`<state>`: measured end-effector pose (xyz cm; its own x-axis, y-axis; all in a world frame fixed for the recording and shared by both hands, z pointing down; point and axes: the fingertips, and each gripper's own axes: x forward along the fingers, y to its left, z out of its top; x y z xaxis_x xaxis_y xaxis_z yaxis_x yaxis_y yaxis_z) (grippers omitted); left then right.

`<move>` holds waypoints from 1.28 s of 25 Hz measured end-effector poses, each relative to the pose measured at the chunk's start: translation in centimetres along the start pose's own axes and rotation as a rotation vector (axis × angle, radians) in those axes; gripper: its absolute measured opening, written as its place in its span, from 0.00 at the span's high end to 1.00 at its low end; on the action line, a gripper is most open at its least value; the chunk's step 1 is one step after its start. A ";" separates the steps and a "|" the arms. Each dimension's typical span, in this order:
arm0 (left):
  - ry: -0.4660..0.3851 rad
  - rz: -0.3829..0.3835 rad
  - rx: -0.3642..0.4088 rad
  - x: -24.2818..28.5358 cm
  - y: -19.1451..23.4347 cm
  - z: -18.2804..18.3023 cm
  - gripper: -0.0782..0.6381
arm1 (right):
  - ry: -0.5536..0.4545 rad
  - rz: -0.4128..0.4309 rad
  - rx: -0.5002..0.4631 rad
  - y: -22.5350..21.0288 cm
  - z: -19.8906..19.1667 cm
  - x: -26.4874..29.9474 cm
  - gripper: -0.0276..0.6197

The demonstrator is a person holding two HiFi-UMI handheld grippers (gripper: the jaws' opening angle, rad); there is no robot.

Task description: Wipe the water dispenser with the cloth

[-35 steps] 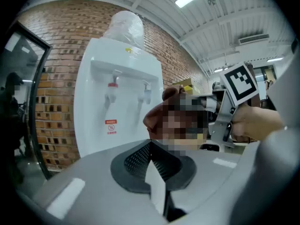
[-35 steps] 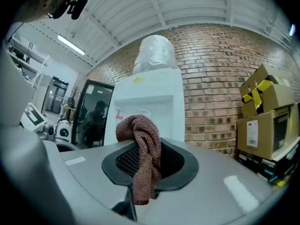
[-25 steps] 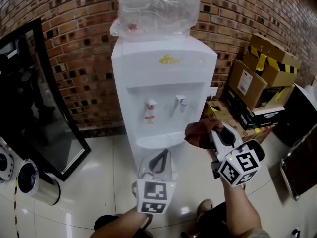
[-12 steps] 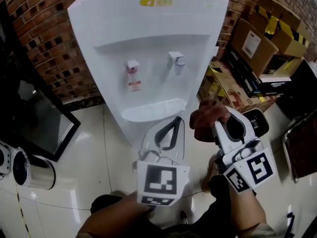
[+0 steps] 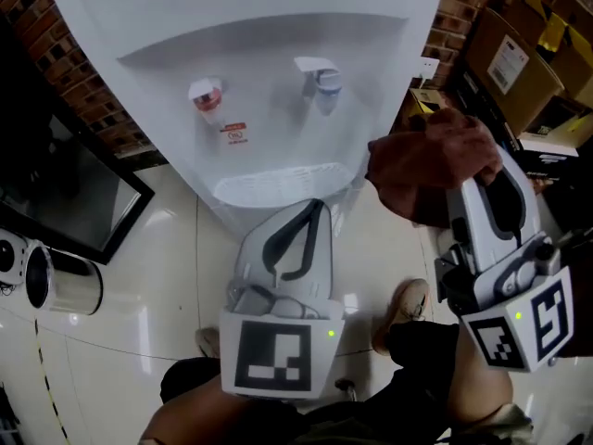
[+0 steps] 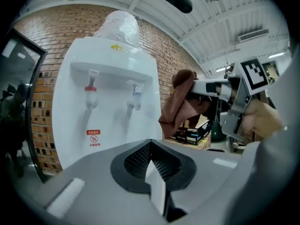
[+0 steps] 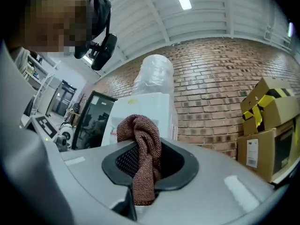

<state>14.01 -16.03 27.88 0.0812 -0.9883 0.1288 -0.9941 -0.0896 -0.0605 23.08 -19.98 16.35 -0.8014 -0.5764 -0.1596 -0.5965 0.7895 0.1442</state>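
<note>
Water dispenser [image 5: 269,82] upright, long axis vertical, taps facing viewer, cloth [image 5: 431,170] bunched just beside its right edge at 3 o'clock, clamped in right gripper [image 5: 460,188] fingers, boxes [image 5: 519,54] close at 2 o'clock, left gripper [image 5: 315,213] fingers together, empty, at 6 o'clock

no legible txt, red sticker [image 5: 235,133] on water dispenser [image 5: 269,91], print unreadable

All three views face the water dispenser [image 5: 278,82], seemingly near.

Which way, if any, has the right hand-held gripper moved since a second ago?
Yes: right hand-held gripper with cloth rose slightly, from drip tray level toward blue tap.
</note>
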 end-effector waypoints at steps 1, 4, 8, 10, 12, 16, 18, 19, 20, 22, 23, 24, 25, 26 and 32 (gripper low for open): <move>-0.014 0.014 -0.011 0.0 -0.1 0.6 0.89 | 0.004 0.010 -0.011 -0.2 -0.3 -0.1 0.81; -0.060 0.059 -0.012 0.0 -0.6 2.3 0.89 | 0.015 0.035 -0.030 -0.8 -1.6 -0.4 0.81; -0.048 0.116 -0.007 0.2 -2.1 2.3 0.89 | 0.000 0.077 -0.012 -1.9 -2.3 -0.6 0.81; -0.034 0.152 -0.008 0.3 -2.5 1.8 0.89 | -0.018 0.106 -0.005 -2.3 -2.1 -0.5 0.81; -0.027 0.196 -0.010 0.4 -2.8 1.4 0.89 | -0.037 0.137 0.000 -2.6 -2.1 -0.3 0.81; -0.034 0.296 -0.034 0.5 -2.7 1.1 0.89 | -0.059 0.201 0.019 -3.1 -2.8 0.1 0.81; -0.039 0.348 -0.055 0.6 -2.6 0.9 0.89 | -0.059 0.238 0.034 -3.4 -3.7 0.3 0.81; -0.040 0.371 -0.065 0.7 -2.6 0.7 0.89 | -0.056 0.257 0.040 -3.6 -4.2 0.4 0.81; -0.041 0.394 -0.071 0.9 -2.6 0.6 0.89 | -0.052 0.276 0.043 -3.9 -4.6 0.5 0.81; -0.043 0.439 -0.076 1.3 -2.6 0.3 0.89 | -0.044 0.314 0.046 -4.4 -5.5 0.9 0.81; -0.044 0.460 -0.077 1.5 -2.6 0.2 0.89 | -0.040 0.334 0.050 -4.7 -5.8 1.1 0.81; -0.044 0.482 -0.076 1.8 -2.6 -0.1 0.89 | -0.039 0.354 0.055 -5.1 -5.9 1.3 0.81; -0.044 0.503 -0.076 2.0 -2.7 -0.3 0.89 | -0.042 0.372 0.061 -5.4 -5.9 1.4 0.81; -0.042 0.524 -0.074 2.2 -2.8 -0.6 0.89 | -0.049 0.388 0.067 -5.8 -5.8 1.5 0.81; -0.006 0.622 -0.042 2.9 -4.0 1.2 0.89 | -0.076 0.478 0.100 -8.1 -5.4 1.1 0.81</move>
<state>18.29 -18.67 27.27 -0.5140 -0.8544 0.0760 -0.8572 0.5083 -0.0829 26.81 -28.10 20.28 -0.9768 -0.1308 -0.1697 -0.1530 0.9803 0.1253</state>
